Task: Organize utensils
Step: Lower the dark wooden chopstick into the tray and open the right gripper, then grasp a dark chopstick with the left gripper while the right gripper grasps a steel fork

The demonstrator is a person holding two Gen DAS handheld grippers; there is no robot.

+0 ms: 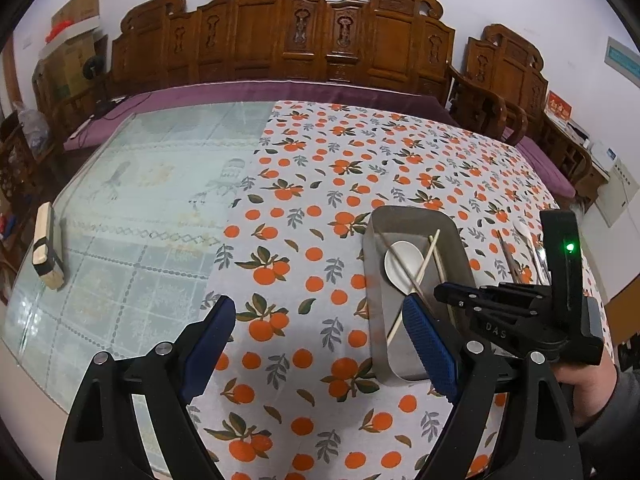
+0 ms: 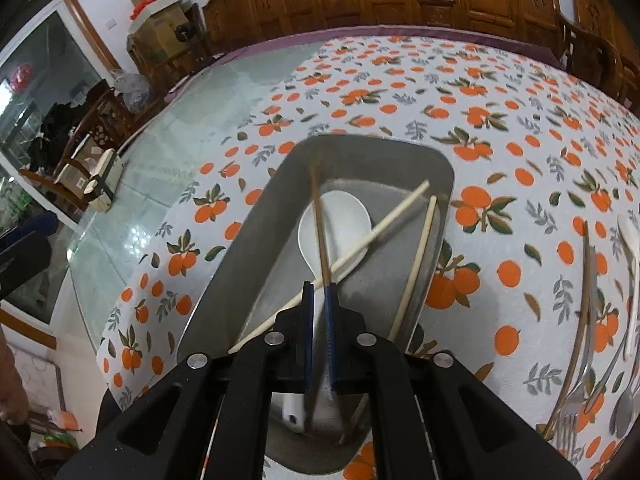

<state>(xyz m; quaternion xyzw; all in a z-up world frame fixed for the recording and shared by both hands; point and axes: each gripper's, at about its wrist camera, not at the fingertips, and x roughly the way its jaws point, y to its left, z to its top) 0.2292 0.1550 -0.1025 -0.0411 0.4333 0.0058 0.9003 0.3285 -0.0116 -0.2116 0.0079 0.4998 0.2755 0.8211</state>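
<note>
Right gripper [image 2: 319,300] hangs over the near half of the stainless steel tray [image 2: 248,216], its blue pads drawn close together with a dark brown chopstick [image 2: 320,224] running up between them from 6 toward 12 o'clock; the narrow gap looks pinched on the stick, contact not fully clear. White ceramic spoon [image 2: 340,220] lies in the tray, bowl toward 12 o'clock, handle passing under the gripper toward 6. Two pale wooden chopsticks rest in the tray: one [image 2: 376,232] crosses the spoon diagonally from 7 to 1 o'clock, the other [image 2: 416,264] leans along the tray's right wall. At 4 o'clock of the tray, on the orange-print tablecloth [image 2: 400,80], loose utensils lie together: a second dark chopstick [image 2: 584,292], a metal fork [image 2: 572,404], a metal spoon [image 2: 624,404]. Left gripper [image 1: 320,344] hovers with fingers spread wide, holding nothing, above the cloth at 9 o'clock of the tray [image 1: 376,280]; its right pad [image 1: 430,344] overlaps the tray's near left corner in view. Right gripper's black body [image 1: 520,312] sits at 3 o'clock in the left view. Glass tabletop [image 1: 140,200] lies bare at 10 o'clock, with a wooden block [image 1: 48,248] banded in black near its left edge. Carved wooden bench [image 1: 280,32] spans 12 o'clock.
</note>
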